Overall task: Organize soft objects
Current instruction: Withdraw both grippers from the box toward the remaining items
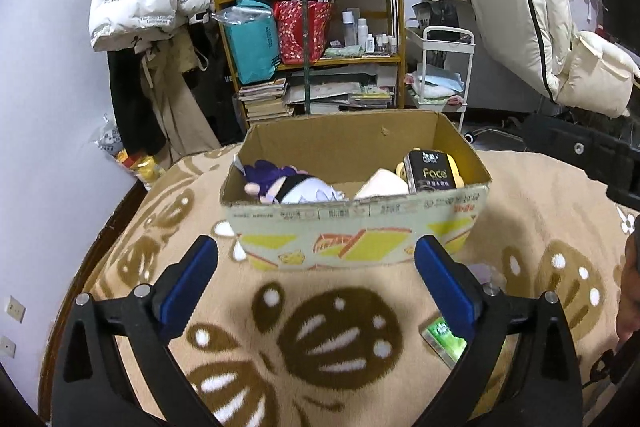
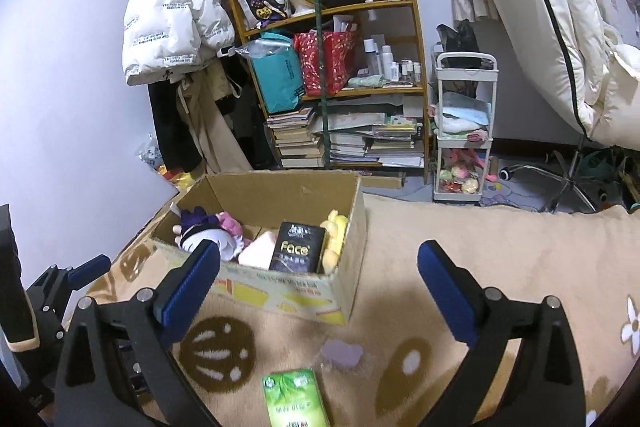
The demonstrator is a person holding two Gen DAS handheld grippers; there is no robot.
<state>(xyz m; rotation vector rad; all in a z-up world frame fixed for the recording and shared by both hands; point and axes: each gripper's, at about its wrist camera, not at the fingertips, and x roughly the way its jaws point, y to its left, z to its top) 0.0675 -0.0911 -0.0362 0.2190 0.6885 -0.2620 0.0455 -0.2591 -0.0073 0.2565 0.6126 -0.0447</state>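
An open cardboard box (image 1: 360, 235) (image 2: 280, 291) sits on a tan patterned blanket (image 1: 328, 339). Inside are a purple-haired plush doll (image 1: 288, 185) (image 2: 208, 231), a pale pink soft item (image 1: 380, 185) (image 2: 258, 249), a black "Face" tissue pack (image 1: 430, 173) (image 2: 296, 247) and a yellow plush (image 2: 336, 235). A green tissue pack (image 2: 296, 399) (image 1: 444, 339) and a small lilac soft item (image 2: 342, 353) lie on the blanket in front of the box. My left gripper (image 1: 316, 259) is open and empty just before the box. My right gripper (image 2: 320, 263) is open and empty above the green pack.
A wooden shelf (image 1: 312, 39) with bags, bottles and stacked books stands behind the box. A white cart (image 2: 464, 131) stands to its right. Coats hang on the left wall (image 2: 176, 15). The left gripper shows at the far left of the right wrist view (image 2: 72, 279).
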